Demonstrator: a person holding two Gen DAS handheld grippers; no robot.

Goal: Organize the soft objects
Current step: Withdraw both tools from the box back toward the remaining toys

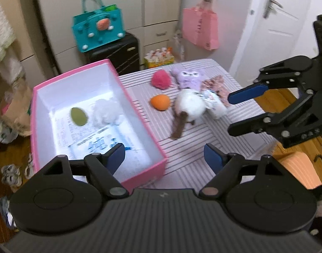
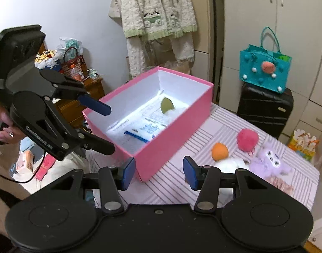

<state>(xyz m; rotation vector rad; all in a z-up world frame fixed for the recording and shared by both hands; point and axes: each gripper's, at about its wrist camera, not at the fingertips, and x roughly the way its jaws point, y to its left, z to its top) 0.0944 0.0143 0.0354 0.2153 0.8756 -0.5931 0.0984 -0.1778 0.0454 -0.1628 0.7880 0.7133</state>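
Your left tool (image 1: pixel 164 155) is hanging with its blue-padded fingers spread wide and gripping nothing, over the near corner of the pink cardboard box (image 1: pixel 140 118) with the white inside. Your right tool (image 2: pixel 158 171) is likewise spread and carrying nothing, hovering over the striped pink-and-white surface (image 2: pixel 220 126) beside the box's near wall.

Inside the box, an olive-green egg-shaped soft ball (image 1: pixel 78 116) is lying at about 9 o'clock of a fluffy white pom-pom (image 1: pixel 104 113), both on printed paper.

Out on the surface, at roughly 3 o'clock of the box, you are facing an orange soft ball (image 1: pixel 160 102), a magenta fuzzy pom-pom (image 1: pixel 161 79) beyond it, a lilac plush owl (image 1: pixel 188 78), and a white plush toy with a brown tail (image 1: pixel 189 105) touching a printed fabric bundle (image 1: pixel 214 103).
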